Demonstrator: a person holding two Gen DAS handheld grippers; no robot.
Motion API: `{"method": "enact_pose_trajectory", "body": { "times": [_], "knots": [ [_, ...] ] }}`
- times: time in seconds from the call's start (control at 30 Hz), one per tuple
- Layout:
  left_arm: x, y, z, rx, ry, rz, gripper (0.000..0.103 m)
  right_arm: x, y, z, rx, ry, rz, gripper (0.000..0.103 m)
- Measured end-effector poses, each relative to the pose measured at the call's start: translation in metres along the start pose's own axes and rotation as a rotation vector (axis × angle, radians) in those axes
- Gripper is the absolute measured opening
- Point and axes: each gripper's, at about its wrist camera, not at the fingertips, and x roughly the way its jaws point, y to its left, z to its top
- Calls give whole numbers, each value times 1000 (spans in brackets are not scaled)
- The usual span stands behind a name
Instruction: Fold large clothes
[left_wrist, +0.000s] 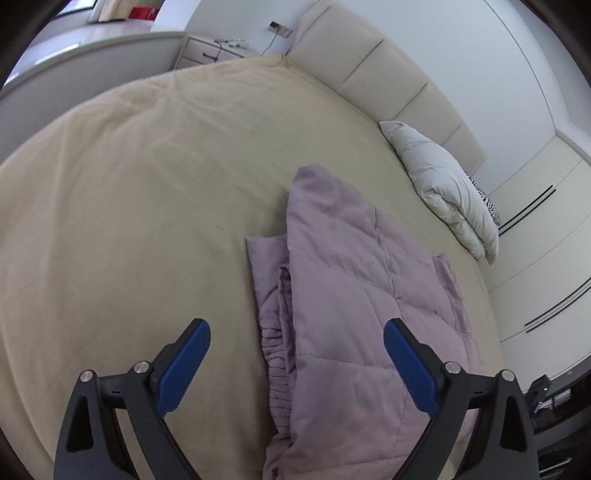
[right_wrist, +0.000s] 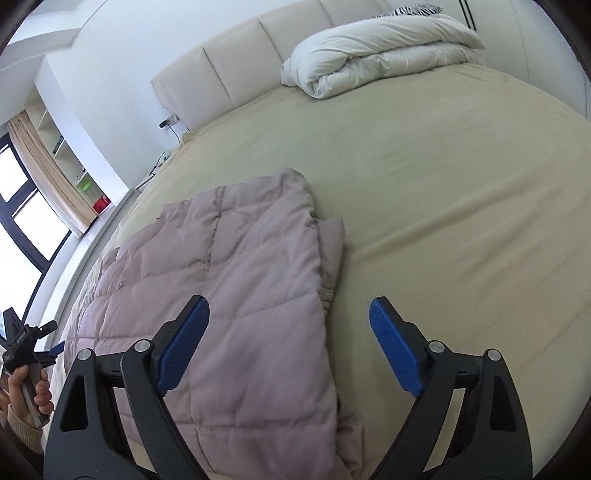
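Observation:
A mauve quilted jacket (left_wrist: 343, 295) lies partly folded on the beige bed (left_wrist: 129, 192). It also shows in the right wrist view (right_wrist: 236, 280), on the bed (right_wrist: 461, 206). My left gripper (left_wrist: 297, 330) is open and empty, hovering above the jacket's elastic cuffed edge. My right gripper (right_wrist: 290, 314) is open and empty above the jacket's right edge. The left gripper (right_wrist: 51, 341) also appears at the far left of the right wrist view, held in a hand.
A folded white duvet (left_wrist: 443, 188) lies by the cream headboard (left_wrist: 373, 70); it shows in the right wrist view too (right_wrist: 380, 48). A nightstand (left_wrist: 210, 51) stands beyond the bed corner. Wardrobe doors (left_wrist: 539, 236) are to the right. A window (right_wrist: 18, 221) and shelves are at left.

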Motion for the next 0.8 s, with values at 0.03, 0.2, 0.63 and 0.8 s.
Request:
{"method": "enact_pose_trajectory", "body": {
  "times": [0.03,0.2,0.63,0.8],
  "knots": [
    [9,1,-2,-23,34,-40,97,2,-6,0,25,16,15,89],
    [56,15,-4,-138,174,-135,96,18,-37,-4,171,117,166,89],
    [89,10,12,-157,266,-266,85,58,-75,-7,362,154,376,89],
    [92,14,12,-161,300,-298,78,71,-80,7,374,186,418,89]
  ]
}}
